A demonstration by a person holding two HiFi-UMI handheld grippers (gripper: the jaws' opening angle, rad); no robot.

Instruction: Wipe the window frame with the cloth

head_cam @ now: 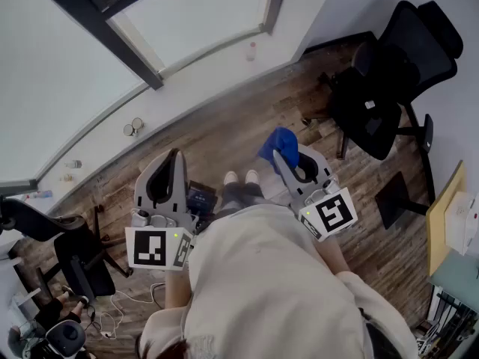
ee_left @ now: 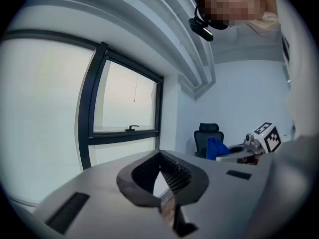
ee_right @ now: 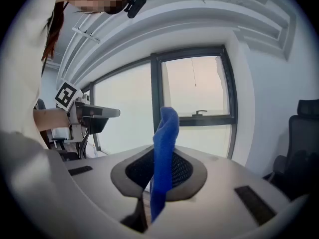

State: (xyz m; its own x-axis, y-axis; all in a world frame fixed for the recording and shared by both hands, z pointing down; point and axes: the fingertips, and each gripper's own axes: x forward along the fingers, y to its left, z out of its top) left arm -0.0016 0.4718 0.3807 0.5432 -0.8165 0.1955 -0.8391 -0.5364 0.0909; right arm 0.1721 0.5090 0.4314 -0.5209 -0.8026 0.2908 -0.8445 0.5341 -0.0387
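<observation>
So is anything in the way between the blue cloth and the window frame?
No, nothing visible. The right gripper pinches the blue cloth, and only open air lies between it and the dark window frame ahead.

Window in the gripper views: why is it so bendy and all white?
Left gripper view: the wide lens bows the window frame, and daylight washes the glass white. Right gripper view: same bend and glare, black corners; the cloth looks clear blue. Head view: frame curves too.

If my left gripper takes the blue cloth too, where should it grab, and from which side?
Grip the free flap of the blue cloth standing past the right gripper's tips, coming from the left gripper's side; the rest is clamped between those jaws.
</observation>
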